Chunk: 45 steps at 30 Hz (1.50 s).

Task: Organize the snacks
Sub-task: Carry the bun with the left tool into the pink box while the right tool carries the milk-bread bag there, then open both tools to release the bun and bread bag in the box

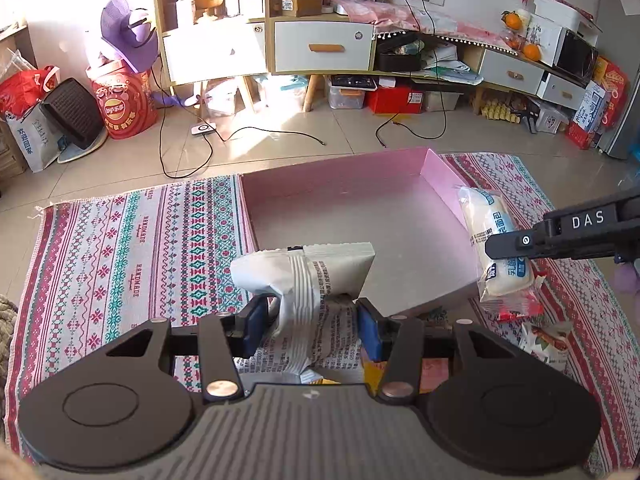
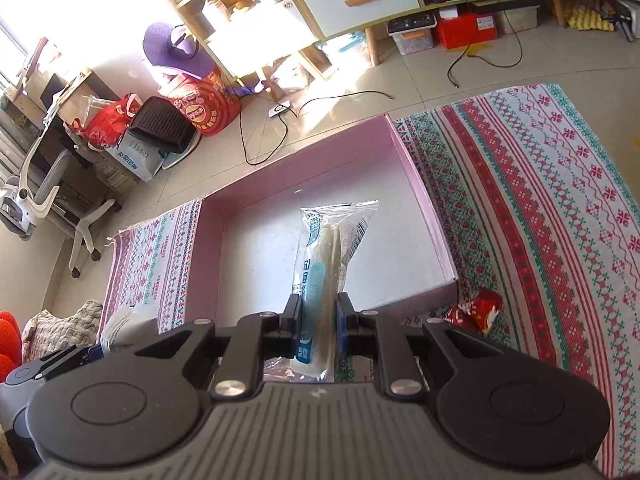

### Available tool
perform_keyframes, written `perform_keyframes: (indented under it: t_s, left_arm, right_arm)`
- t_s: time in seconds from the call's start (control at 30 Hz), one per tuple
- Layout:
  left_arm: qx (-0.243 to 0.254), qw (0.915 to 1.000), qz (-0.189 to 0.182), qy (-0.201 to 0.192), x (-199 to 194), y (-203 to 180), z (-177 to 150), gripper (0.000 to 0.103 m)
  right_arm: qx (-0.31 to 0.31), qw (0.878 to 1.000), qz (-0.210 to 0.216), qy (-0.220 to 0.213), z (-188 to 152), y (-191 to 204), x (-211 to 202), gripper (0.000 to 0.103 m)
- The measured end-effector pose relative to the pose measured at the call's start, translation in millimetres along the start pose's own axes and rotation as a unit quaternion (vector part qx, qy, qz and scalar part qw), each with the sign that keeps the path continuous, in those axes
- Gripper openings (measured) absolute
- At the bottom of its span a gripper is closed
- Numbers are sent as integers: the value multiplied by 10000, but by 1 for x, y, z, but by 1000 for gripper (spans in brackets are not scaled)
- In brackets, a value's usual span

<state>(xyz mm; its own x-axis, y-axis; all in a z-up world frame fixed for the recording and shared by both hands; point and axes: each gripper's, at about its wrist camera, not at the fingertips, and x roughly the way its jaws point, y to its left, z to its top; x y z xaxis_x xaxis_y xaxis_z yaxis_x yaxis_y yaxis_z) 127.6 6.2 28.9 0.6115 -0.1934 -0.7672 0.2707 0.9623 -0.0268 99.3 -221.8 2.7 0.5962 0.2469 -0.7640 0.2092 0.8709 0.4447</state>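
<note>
A shallow pink box lies on a patterned rug. My left gripper is shut on a white printed snack bag, which hangs over the box's near left part. In the left wrist view my right gripper reaches in from the right edge, shut on a long clear bread packet with blue print. The right wrist view shows that gripper pinching the bread packet above the box floor. The left gripper's tip and white bag show at lower left there.
Loose snacks lie on the rug by the box's near right corner: a red wrapper and an orange-and-white bag. Beyond the rug are tiled floor, cables, cabinets, a red bag and an office chair.
</note>
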Motion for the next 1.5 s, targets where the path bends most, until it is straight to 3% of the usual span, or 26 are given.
perform_keyframes:
  t_s: [0.1,0.3,0.7,0.77,0.93,1.1,1.3,1.5]
  left_arm:
    - [-87,9999,-121,22,26,1,12,54]
    - [73,10000,-4,49,67,-5,19,55]
    - [411,9991,126,18,95,-15,23,55]
    - [384,9992,118,14,93,-15,23,57]
    - [298,9994,104,-140,83,-12,24,84]
    - [444,9988,41,-205,68,-15,21,89]
    - [533,9980,-80,-336,45,-21,16,98]
    - [571,9976,-138,-362,24,-22,10,98]
  right_arm:
    - [-124,9998,-135,-99,11,-3,15,15]
    - [-305,9991,-292,-93,20,-7,42,15]
    - [-592,9970,-457,-174,17,-1,54,16]
    - [-578,9971,-454,-188,16,1,53,21]
    - [-530,9975,-375,-270,15,1,45,38]
    - [-676,9964,-309,-401,11,6,27,56]
    - [-827,9945,-380,-510,6,11,8,67]
    - [-856,9940,-390,-559,-3,11,-10,76]
